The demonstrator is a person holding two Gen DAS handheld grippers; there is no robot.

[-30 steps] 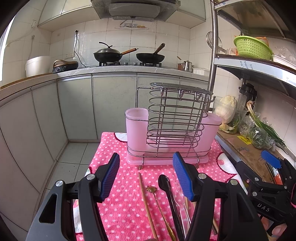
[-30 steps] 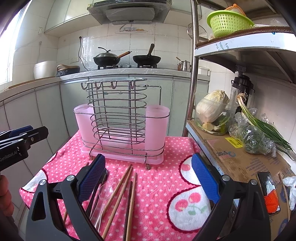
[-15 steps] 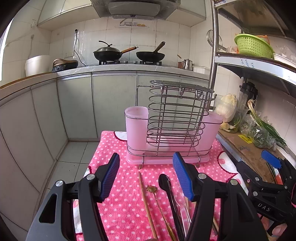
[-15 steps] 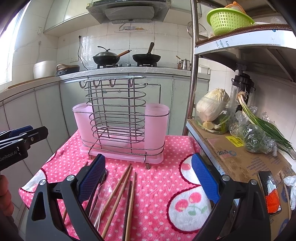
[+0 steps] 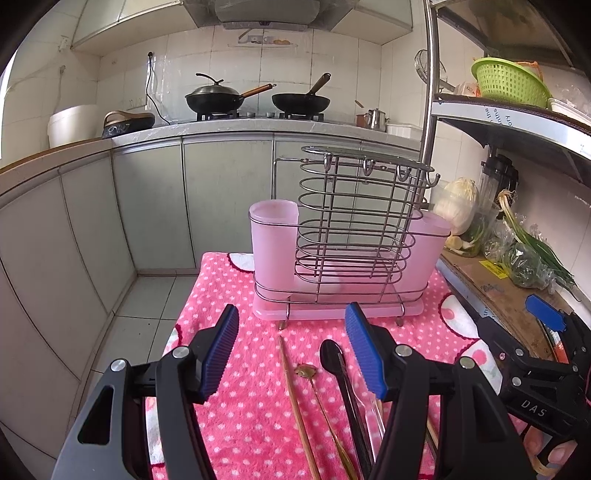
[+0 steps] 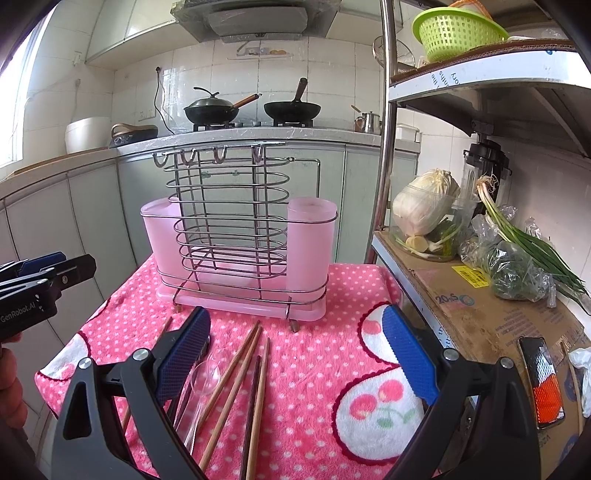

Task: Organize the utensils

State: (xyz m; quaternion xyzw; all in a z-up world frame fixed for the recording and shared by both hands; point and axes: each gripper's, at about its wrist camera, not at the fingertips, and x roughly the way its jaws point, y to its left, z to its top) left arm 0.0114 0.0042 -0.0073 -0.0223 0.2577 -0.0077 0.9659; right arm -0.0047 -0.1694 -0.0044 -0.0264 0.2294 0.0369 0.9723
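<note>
A wire utensil rack with pink plastic cups at both ends stands on a pink polka-dot cloth. In front of it lie wooden chopsticks, a black spoon, a small brass spoon and a clear plastic spoon. My left gripper hovers open above the utensils, nothing between its blue pads. My right gripper is open too, over the chopsticks, empty. Each gripper shows at the edge of the other's view.
Shelving on the right holds a cabbage, green onions, a cardboard sheet and a green basket. Cabinets and a counter with two black pans stand behind. The floor drops off left of the cloth.
</note>
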